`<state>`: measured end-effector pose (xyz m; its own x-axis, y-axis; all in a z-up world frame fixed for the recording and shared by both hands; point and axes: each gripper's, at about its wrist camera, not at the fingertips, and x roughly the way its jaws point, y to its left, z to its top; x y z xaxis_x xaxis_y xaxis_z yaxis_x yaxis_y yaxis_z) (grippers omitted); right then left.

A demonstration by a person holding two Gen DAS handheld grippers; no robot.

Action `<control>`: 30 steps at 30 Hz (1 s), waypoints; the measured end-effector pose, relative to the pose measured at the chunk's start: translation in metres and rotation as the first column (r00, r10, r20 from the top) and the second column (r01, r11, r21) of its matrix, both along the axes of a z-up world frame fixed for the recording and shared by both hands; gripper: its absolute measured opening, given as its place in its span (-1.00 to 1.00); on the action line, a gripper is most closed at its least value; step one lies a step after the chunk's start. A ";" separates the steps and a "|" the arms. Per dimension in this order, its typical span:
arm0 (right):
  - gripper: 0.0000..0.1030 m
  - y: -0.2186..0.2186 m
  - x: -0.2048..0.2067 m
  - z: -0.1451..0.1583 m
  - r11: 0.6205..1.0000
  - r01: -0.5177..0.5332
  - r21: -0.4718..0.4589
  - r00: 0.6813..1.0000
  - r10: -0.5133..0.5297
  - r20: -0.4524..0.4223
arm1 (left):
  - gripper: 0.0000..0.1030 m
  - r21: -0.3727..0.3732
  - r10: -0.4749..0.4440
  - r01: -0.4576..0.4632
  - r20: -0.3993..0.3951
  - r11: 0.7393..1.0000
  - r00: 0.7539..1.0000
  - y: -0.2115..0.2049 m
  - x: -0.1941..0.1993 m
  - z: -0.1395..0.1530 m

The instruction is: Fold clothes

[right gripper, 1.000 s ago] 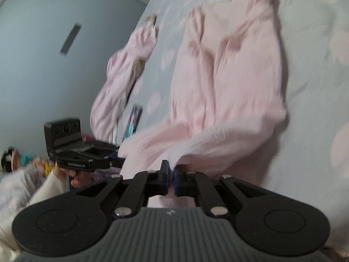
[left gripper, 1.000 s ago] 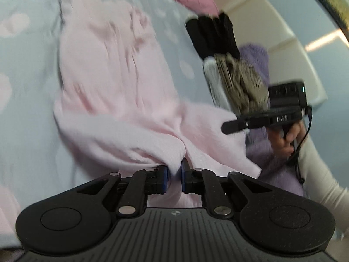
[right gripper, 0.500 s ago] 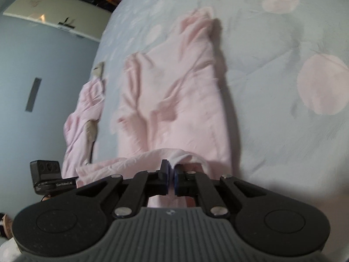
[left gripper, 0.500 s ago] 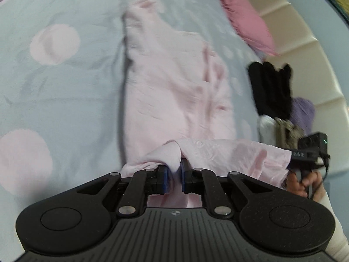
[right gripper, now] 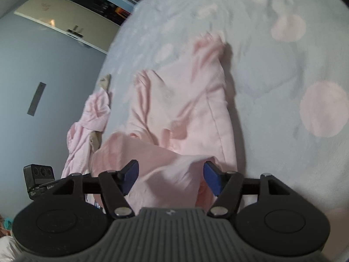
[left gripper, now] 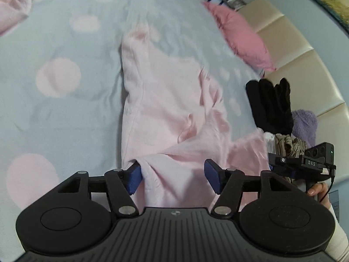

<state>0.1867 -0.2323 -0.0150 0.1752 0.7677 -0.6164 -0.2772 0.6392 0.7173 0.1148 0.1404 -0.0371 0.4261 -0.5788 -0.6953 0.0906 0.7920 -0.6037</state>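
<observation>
Pink garment (left gripper: pixel 165 100) between both opening claws, left (left gripper: pixel 172 178) and right (right gripper: pixel 171 178); "DAS" lettering on right one

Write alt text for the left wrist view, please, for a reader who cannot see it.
The left gripper is opening its blue pads over the near fold of a pale pink garment on a grey-blue bedspread with pink dots. At right, folded clothes and the right gripper.
</observation>
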 end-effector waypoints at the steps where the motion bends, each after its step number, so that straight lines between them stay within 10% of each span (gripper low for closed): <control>1: 0.37 -0.003 -0.003 0.004 1.000 0.010 0.001 1.000 -0.010 0.015 | 0.14 0.007 0.013 -0.013 0.024 1.000 1.000 0.002 -0.006 0.004; 6: 0.38 -0.017 -0.024 0.023 0.998 0.020 -0.060 0.990 -0.012 0.142 | 0.14 0.084 0.009 -0.024 0.181 0.996 0.983 0.004 -0.037 0.029; 13: 0.29 -0.013 -0.082 0.029 0.968 -0.038 -0.247 0.913 0.135 0.386 | -0.13 0.333 -0.239 0.112 0.369 0.936 0.898 -0.029 -0.093 0.049; 17: 0.17 -0.003 -0.115 0.023 0.927 -0.062 -0.370 0.849 0.244 0.469 | -0.36 0.432 -0.350 0.189 0.333 0.882 0.875 -0.056 -0.115 0.033; 19: -0.22 0.006 -0.126 0.015 0.908 -0.140 -0.395 0.845 0.317 0.431 | -0.45 0.473 -0.424 0.256 0.292 0.843 0.857 -0.075 -0.121 0.021; 25: -0.47 0.040 -0.149 -0.015 0.834 -0.341 -0.434 0.820 0.490 0.297 | -0.47 0.524 -0.564 0.401 0.193 0.751 0.803 -0.122 -0.125 -0.015; 30: -0.61 0.065 -0.146 -0.025 0.801 -0.369 -0.471 0.782 0.542 0.308 | -0.47 0.538 -0.577 0.412 0.179 0.735 0.797 -0.134 -0.110 -0.032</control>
<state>0.0411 -0.1673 -0.0395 0.1627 0.5527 -0.8174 -0.8128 0.5447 0.2065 0.0049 0.0067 -0.0696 0.4085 -0.4242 -0.8082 0.6652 0.7446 -0.0546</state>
